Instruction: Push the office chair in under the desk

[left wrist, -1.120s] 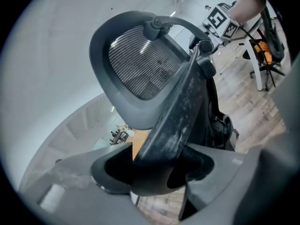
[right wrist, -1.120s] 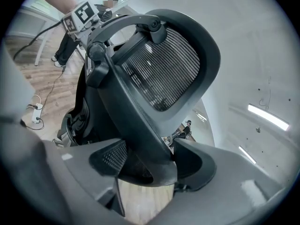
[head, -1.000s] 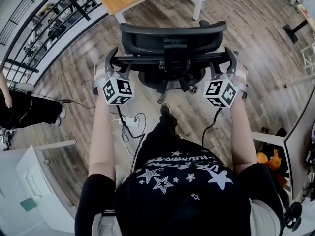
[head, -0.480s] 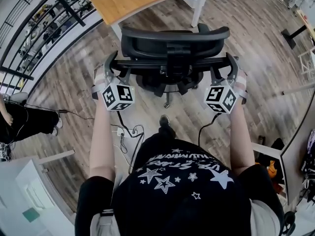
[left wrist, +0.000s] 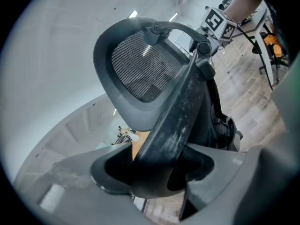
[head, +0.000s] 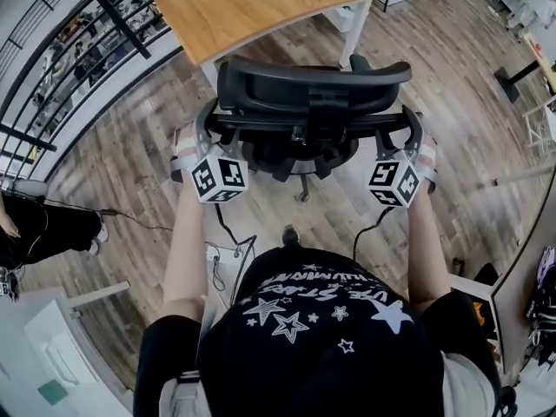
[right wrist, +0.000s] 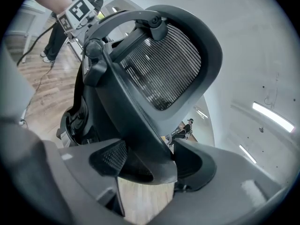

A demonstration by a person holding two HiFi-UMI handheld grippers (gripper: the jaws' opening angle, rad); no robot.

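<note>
left gripper and right gripper each clamp the office chair back frame. push both evenly toward the desk at 11 o'clock so it rolls straight.

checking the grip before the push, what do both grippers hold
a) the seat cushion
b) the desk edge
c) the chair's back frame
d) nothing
c: the left gripper and the right gripper each pinch a dark bar of the back frame of the office chair between their jaws, as both gripper views show.
</note>
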